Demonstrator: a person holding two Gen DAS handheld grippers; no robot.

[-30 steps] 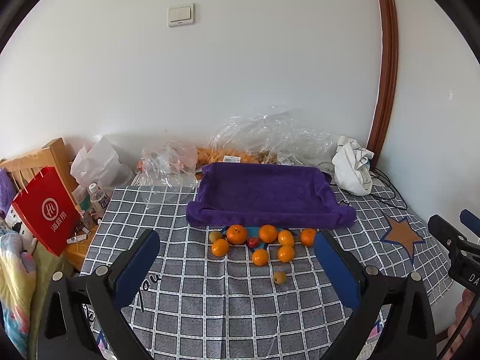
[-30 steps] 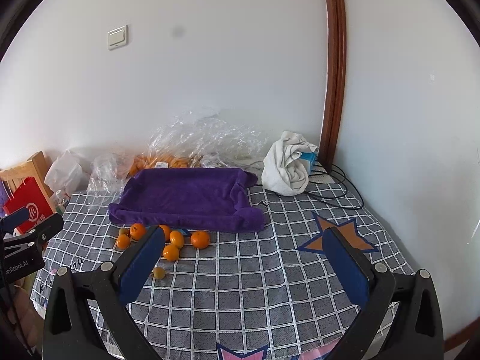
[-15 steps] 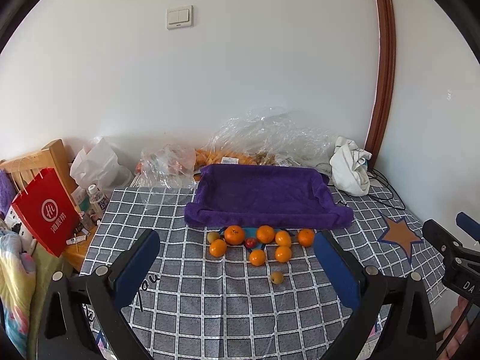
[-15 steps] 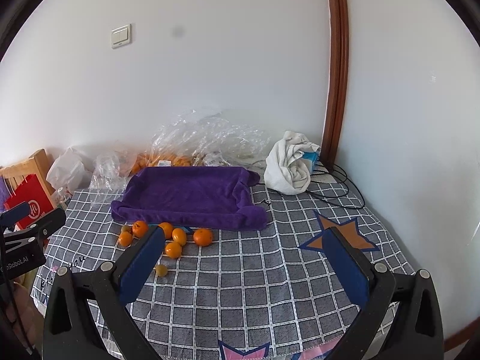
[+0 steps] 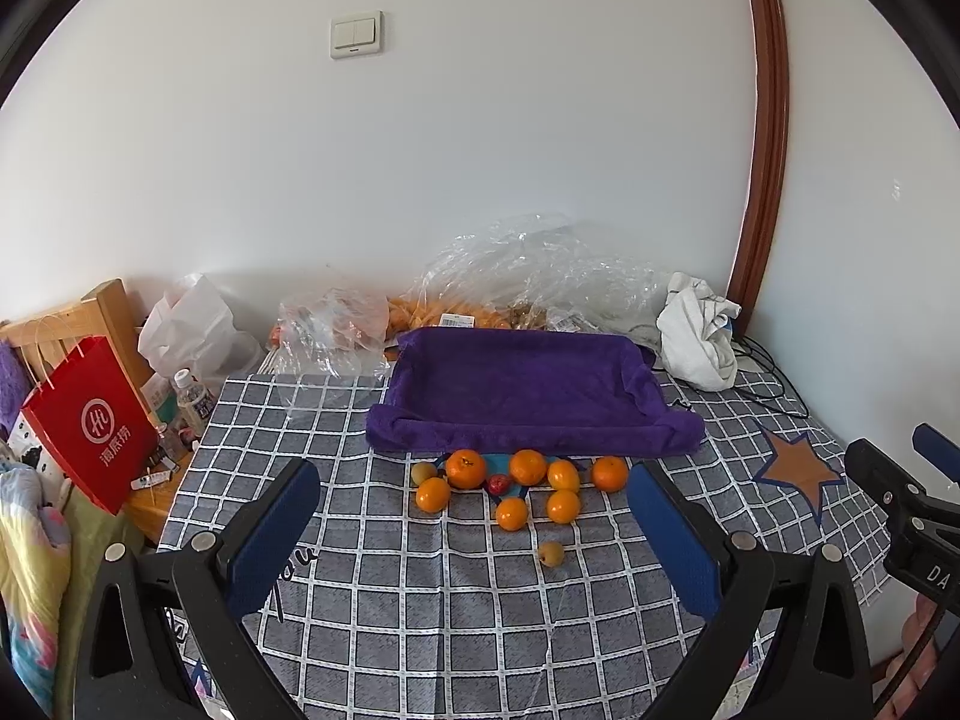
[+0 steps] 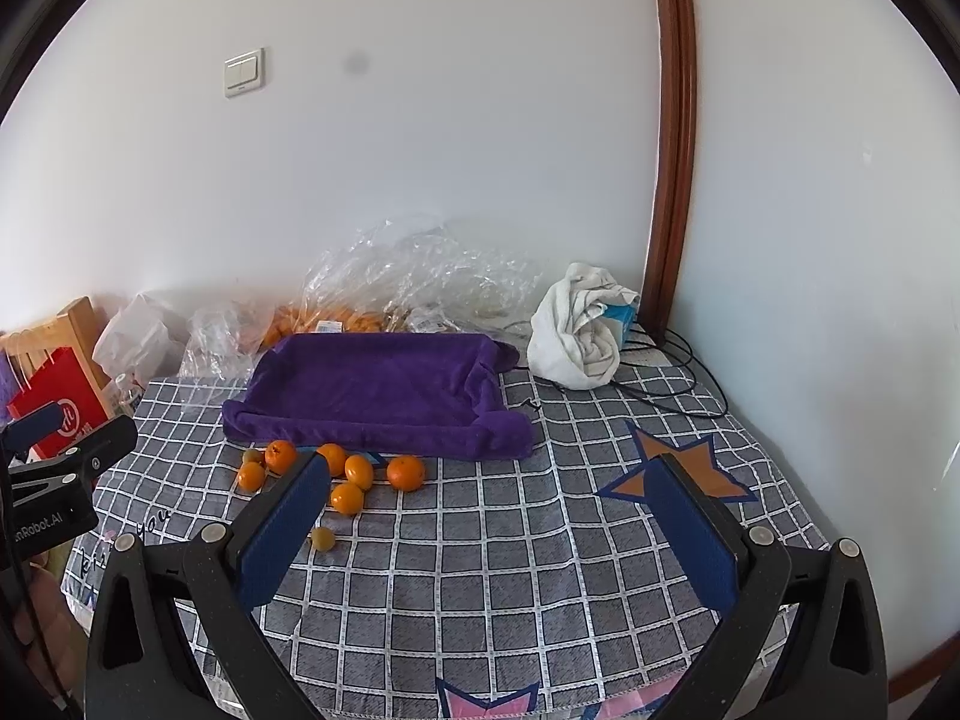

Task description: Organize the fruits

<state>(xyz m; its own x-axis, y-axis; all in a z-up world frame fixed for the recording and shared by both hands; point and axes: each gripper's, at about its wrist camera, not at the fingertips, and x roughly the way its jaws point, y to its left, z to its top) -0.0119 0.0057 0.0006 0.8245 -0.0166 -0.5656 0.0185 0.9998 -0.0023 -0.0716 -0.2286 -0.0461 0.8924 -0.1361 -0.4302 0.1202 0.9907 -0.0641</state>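
Left gripper [image 5: 474,498] and right gripper [image 6: 489,495] both spread wide, holding nothing, above the checked tablecloth [image 5: 420,618]. Oranges [image 5: 528,467] clustered just before the purple tray [image 5: 522,390]; one partly hidden behind the right gripper's finger [image 6: 282,531]. Red bag [image 5: 90,420] with blurred white characters; "nRobot.AI" legible on the left gripper's body.

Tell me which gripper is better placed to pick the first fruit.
Left. The left gripper is open and frames the oranges; for the right gripper they lie off beside its left finger.

White wall [image 5: 480,168], light switch [image 5: 356,34], brown door frame [image 5: 765,138], checked tablecloth [image 5: 456,612]
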